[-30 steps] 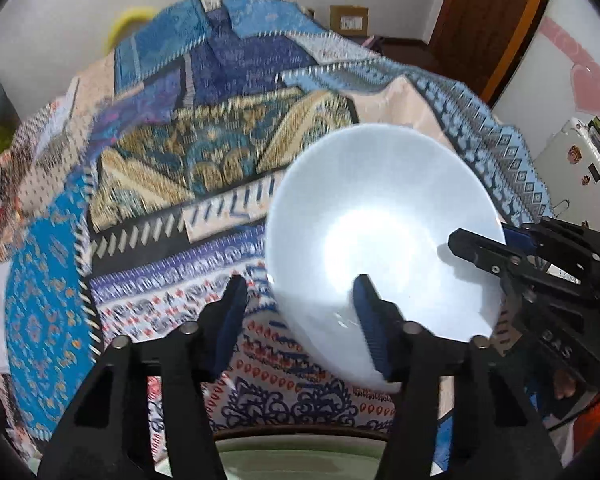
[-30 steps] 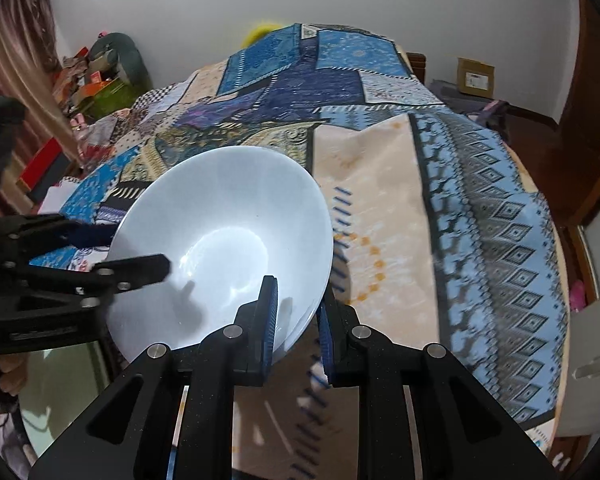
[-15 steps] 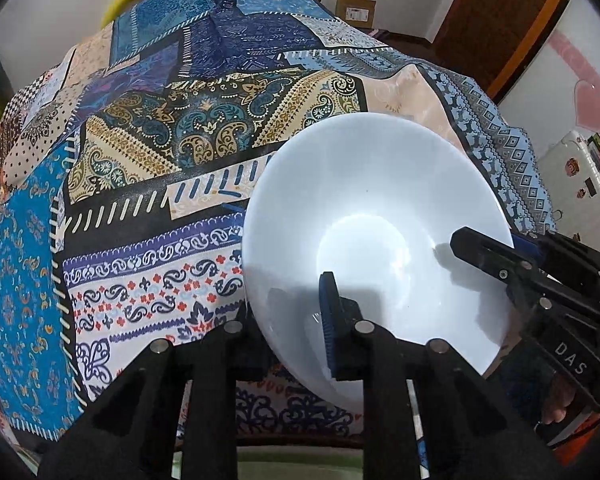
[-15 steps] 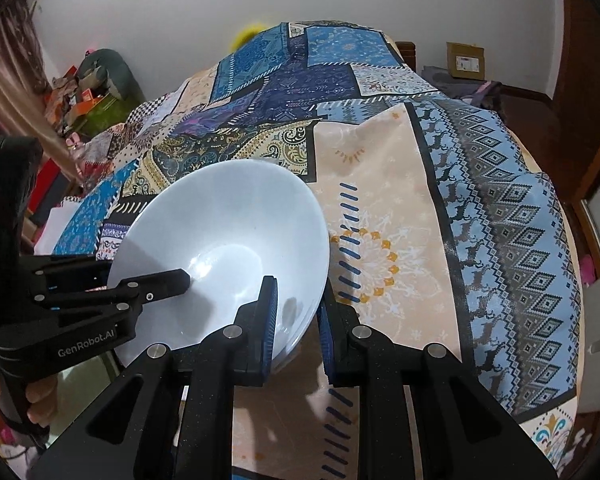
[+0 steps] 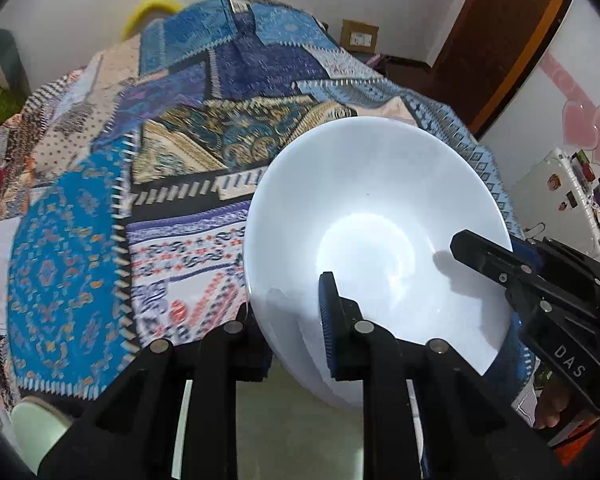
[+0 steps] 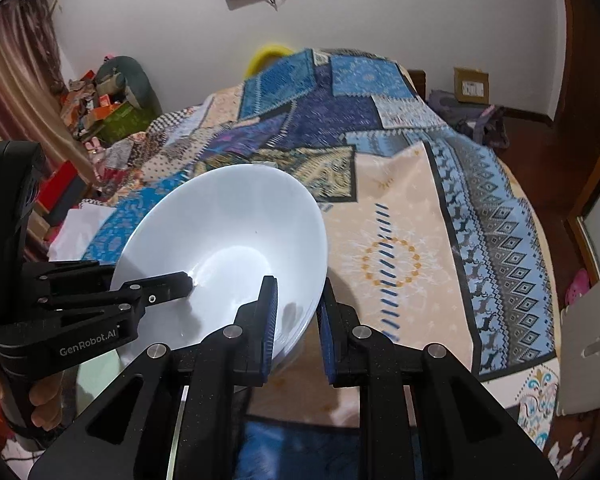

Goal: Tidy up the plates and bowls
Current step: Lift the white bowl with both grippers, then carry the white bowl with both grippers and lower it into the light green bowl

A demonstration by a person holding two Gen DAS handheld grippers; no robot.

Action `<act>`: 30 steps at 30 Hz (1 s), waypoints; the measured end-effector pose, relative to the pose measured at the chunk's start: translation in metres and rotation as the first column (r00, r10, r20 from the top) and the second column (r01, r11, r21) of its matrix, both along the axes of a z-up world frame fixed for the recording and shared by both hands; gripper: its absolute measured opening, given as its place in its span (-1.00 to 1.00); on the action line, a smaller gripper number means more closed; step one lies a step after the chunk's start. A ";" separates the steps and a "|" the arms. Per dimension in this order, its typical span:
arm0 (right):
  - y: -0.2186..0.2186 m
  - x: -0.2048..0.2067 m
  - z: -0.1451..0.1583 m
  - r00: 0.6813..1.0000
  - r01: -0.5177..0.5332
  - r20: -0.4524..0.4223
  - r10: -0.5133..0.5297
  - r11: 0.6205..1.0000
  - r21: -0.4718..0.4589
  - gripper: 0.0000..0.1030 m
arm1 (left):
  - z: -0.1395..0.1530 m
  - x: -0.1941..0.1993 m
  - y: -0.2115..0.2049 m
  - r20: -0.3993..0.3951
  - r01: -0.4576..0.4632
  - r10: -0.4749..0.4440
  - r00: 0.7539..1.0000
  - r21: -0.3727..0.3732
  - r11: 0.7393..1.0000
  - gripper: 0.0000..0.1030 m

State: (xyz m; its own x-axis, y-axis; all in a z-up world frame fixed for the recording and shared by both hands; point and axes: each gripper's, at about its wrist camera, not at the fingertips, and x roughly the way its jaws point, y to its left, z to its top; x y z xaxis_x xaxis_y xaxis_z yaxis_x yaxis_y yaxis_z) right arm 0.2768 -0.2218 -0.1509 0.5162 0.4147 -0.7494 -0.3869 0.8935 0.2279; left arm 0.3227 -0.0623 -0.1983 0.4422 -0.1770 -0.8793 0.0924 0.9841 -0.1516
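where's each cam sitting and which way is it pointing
Left wrist: on the left tool, looking forward over the patchwork bedspread toward the wall; its fingers straddle the white bowl rim; the right tool enters from the right.
Right wrist: on the right tool, facing the same bedspread; the left tool and a hand show at left.
Shared: the bowl, both tools, and the bedspread.

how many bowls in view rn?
1. The white bowl is in front of the patchwork quilt, its rim clamped by the left hand-held gripper and the right hand-held gripper. Another may be nested underneath; cannot tell.
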 end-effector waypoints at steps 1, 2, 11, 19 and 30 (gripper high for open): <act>0.002 -0.003 0.003 1.000 -0.003 0.005 0.003 1.000 0.003 -0.66 | 0.006 -0.007 0.003 0.012 -0.005 0.005 1.000 0.002 1.000 -0.62; 0.004 -0.006 0.006 1.000 -0.007 0.010 0.007 1.000 0.005 -0.66 | 0.011 -0.012 0.005 0.021 -0.010 0.010 1.000 0.002 1.000 -0.62; 0.028 -0.037 0.031 0.998 -0.040 0.052 0.039 0.999 0.014 -0.66 | 0.050 -0.061 0.032 0.069 -0.061 0.062 0.996 -0.016 0.998 -0.62; 0.050 -0.067 0.046 0.994 -0.073 0.083 0.071 0.997 0.023 -0.66 | 0.070 -0.102 0.055 0.106 -0.098 0.100 0.989 -0.028 0.995 -0.62; 0.088 -0.099 0.052 0.986 -0.136 0.101 0.133 0.990 0.025 -0.66 | 0.082 -0.154 0.099 0.134 -0.162 0.167 0.977 -0.047 0.986 -0.62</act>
State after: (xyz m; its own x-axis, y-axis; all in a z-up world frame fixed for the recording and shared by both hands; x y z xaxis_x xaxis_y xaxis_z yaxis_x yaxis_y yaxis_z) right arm 0.1774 -0.1340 -0.0984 0.5253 0.5083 -0.6824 -0.5253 0.8246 0.2099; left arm 0.1688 0.0365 -0.1160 0.5837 -0.1214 -0.8028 -0.0484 0.9818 -0.1836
